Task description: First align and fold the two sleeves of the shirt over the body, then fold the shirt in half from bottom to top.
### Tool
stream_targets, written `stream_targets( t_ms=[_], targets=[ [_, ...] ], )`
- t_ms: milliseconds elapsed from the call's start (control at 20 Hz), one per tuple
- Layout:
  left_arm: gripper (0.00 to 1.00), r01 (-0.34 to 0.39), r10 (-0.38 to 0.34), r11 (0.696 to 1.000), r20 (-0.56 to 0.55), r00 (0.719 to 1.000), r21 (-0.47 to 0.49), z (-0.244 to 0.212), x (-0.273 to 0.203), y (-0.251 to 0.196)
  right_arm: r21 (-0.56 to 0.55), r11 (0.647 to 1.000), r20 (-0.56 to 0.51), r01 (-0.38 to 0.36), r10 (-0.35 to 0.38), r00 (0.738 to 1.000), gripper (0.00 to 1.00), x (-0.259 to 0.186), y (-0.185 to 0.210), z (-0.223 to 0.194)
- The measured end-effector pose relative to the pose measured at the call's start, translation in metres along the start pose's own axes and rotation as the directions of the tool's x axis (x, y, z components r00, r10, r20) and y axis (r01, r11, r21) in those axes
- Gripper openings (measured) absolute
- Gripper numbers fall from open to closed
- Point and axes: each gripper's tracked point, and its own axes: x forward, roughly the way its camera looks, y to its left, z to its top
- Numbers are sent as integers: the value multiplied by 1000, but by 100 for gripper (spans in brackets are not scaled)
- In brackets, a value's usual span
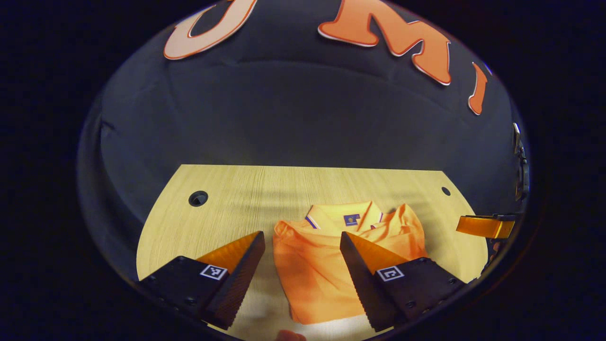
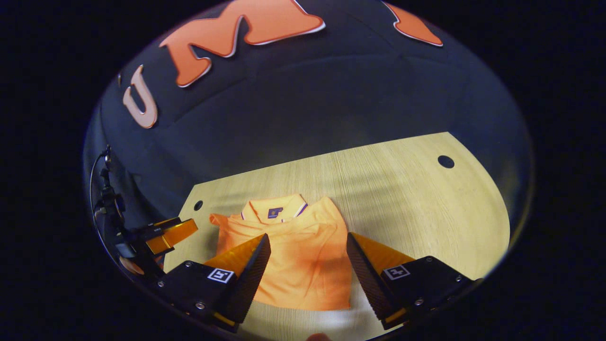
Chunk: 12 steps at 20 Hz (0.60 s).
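Observation:
An orange polo shirt (image 1: 312, 265) lies on the wooden table (image 1: 265, 189), collar away from me, its sleeves folded in over the body. My left gripper (image 1: 301, 241) hovers open above the shirt's near half, nothing between its fingers. The right gripper view has the same shirt (image 2: 298, 255) with my right gripper (image 2: 307, 244) open above its lower part, holding nothing. The other gripper shows at the edge of each view: the right one (image 1: 487, 226) at the far right of the left gripper view, the left one (image 2: 165, 234) at the left of the right gripper view.
The table has round cable holes near its far corners (image 1: 198, 198) (image 2: 445, 162). Bare wood lies left of the shirt (image 1: 189, 237) and right of it (image 2: 426, 208). Black cloth walls the booth behind the table.

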Motion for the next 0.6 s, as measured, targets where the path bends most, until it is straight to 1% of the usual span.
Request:
stream_targets(
  t_ms=[100, 200, 450, 550, 600],
  targets=[
    [99, -18, 19, 1000, 47, 999, -7, 0, -39, -13, -68, 998, 58, -1, 5, 998, 99, -34, 4, -1],
    [99, -35, 36, 999, 97, 995, -5, -2, -75, -27, -112, 994, 114, 0, 13, 993, 99, -61, 11, -3],
    [98, -56, 55, 998, 192, 980, 1, -14, -160, -63, -195, 981, 241, 19, 29, 970, 99, -135, 17, -16],
    [98, -75, 71, 997, 220, 973, 12, -25, -190, -76, -218, 975, 284, 30, 35, 958, 99, -149, 24, -25],
    [98, -73, 69, 997, 233, 970, 9, -30, -202, -83, -229, 973, 301, 30, 41, 953, 99, -156, 27, -30]
  ],
)
